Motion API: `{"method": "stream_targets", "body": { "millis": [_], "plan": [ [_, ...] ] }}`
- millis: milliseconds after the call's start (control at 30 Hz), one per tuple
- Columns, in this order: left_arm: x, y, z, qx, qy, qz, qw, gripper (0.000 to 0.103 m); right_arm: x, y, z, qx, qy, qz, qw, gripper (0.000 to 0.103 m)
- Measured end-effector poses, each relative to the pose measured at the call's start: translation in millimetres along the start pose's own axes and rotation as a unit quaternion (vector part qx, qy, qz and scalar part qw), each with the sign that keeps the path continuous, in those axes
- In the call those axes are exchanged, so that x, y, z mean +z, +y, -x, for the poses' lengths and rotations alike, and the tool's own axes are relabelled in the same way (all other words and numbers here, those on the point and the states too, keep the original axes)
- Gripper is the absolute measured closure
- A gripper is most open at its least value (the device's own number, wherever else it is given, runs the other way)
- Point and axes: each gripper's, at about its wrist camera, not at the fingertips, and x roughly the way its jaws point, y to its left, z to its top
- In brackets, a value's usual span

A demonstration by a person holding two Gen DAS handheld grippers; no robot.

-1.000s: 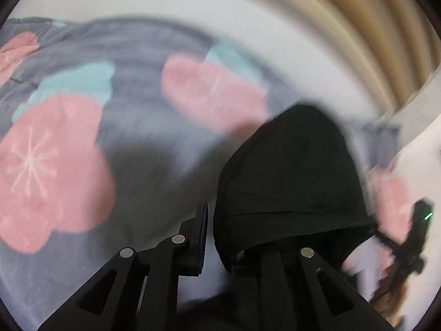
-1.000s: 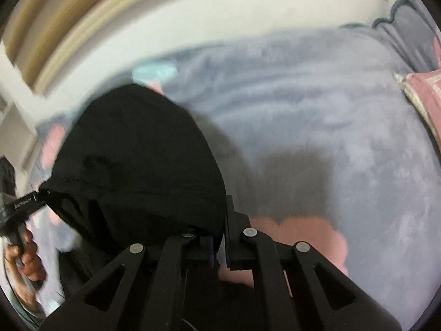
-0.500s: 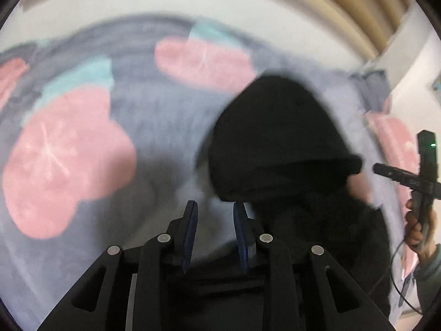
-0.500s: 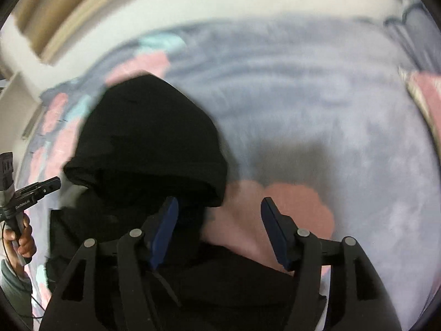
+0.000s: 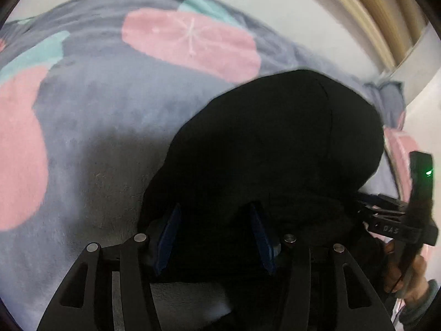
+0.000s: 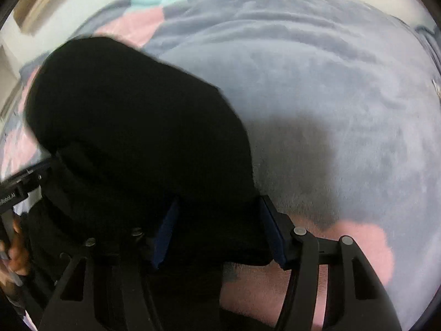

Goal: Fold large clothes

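Black hoodie [image 5: 275,143], grey pink-flowered blanket [image 5: 104,104]

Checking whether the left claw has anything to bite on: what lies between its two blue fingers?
Black fabric of the hoodie fills the gap between the left claw's open fingers, seen in the left wrist view; no blanket shows there.
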Motion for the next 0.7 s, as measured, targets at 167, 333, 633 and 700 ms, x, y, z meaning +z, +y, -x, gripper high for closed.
{"method": "stream_targets", "body": {
  "millis": [167,333,633,700],
  "plan": [
    [5.0,-12.7,27.6,0.001,-0.013,-0.027,0.9995,0.05,14.6,9.5,54.2,0.026,-0.041,0.026,0.998,0.037],
    [21.1,-29.5,80.1,-0.035,-0.078,-0.035,0.9957,0.05,61.1,44.6,112.2,0.082,-0.123,0.047,0.988,0.037],
    [29.0,11.5,-8.1,0.02,-0.016,0.046,0.9986,0.05,99.5,105.1,-47.8,-0.004,0.024,0.098,0.995,0.048],
    [24.5,15.9,-9.9,0.011,-0.026,0.046,0.9986,0.049,94.8,102.8,-56.2,-0.013,0.005,0.103,0.995,0.047]
  ]
}}
